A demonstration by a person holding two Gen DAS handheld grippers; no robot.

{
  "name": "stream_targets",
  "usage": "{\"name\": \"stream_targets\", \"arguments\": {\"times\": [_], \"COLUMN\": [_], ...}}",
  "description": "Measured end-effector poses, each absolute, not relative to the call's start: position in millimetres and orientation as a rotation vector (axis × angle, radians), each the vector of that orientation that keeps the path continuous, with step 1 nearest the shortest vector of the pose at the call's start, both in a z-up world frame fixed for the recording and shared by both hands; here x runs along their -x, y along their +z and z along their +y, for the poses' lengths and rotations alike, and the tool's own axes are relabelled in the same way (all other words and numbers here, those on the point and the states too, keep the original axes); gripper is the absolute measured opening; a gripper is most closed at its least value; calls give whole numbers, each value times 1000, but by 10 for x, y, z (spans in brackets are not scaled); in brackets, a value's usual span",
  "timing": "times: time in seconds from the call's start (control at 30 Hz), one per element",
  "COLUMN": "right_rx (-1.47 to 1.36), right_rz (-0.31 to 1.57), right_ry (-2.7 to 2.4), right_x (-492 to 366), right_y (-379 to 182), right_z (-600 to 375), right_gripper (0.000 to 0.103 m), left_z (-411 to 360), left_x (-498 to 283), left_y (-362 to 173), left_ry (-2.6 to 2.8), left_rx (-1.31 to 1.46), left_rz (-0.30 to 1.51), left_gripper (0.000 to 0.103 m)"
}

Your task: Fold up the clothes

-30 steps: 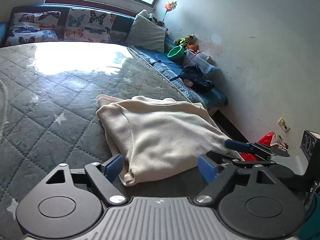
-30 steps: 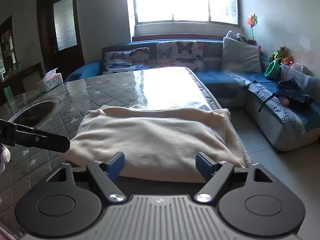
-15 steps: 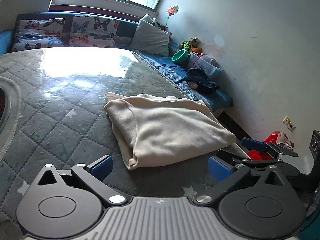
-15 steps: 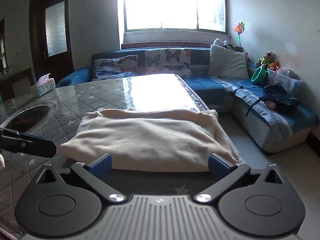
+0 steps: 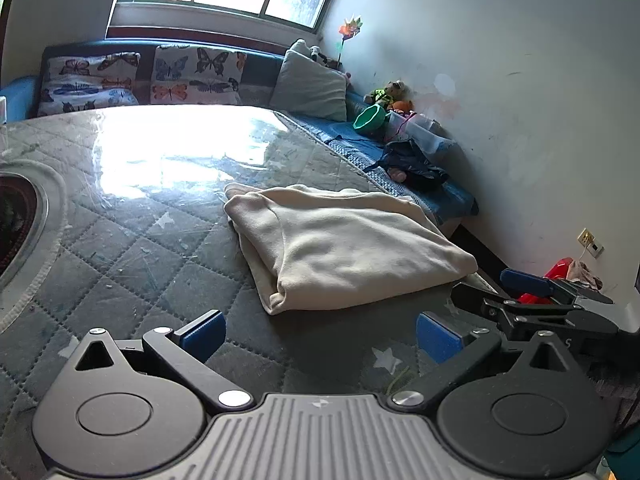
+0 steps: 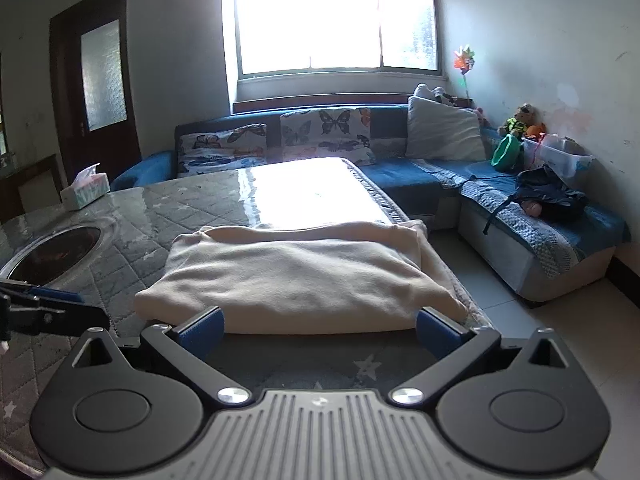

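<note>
Quilted grey tabletop (image 5: 132, 256) under glare carries the folded cream garment (image 5: 340, 248) — at twelve o'clock from my left gripper (image 5: 320, 330), apart from its spread, empty jaws. My right gripper (image 6: 318, 326), jaws likewise wide, has the garment's near edge just ahead, untouched.

- My left tool (image 5: 320, 334): matt black plastic arms, blue pads, bright metal pivot screws, ribbed grey body.
- My right tool (image 6: 320, 326): same finish.
- Folded garment (image 6: 296, 276): cream cloth, soft, fleecy, matt.
- Tabletop (image 5: 132, 240): quilted grey fabric under a glossy clear sheet, scuffed, throwing back the window glare.
- Sofa (image 6: 404, 184): blue cloth; butterfly-print cushions (image 6: 324, 132).
- Tissue box (image 6: 86, 190): paper.
</note>
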State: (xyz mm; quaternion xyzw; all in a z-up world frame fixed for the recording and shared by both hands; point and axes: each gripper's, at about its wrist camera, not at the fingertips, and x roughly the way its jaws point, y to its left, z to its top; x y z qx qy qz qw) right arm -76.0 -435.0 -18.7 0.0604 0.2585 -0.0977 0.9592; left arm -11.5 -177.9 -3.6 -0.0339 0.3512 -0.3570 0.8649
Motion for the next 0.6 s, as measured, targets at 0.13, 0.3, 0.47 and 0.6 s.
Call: {"name": "stream_targets", "arguments": {"times": [0.13,0.3,0.47,0.6], "right_rx": [-134,-152,-153,-145], "right_rz": [515,522,530,529], "right_ry": [-215,-246,-228,-218], "right_x": [829,910,971,1006], "right_y": [-174,-194,-227,-238], "right_z": [-4316,-4292,-4242,-4191], "right_gripper": [103,103,103,103], "left_z": [-1769,-1755,-1737,-1739], "left_x": [190,277,340,379], "left_y": [-37,-54,-61,-66], "left_ry": [-750,-754,-743,-731], "left_rx": [66,59,55,46], "left_rz": [739,749,753,749], "left_gripper": [103,103,103,103]}}
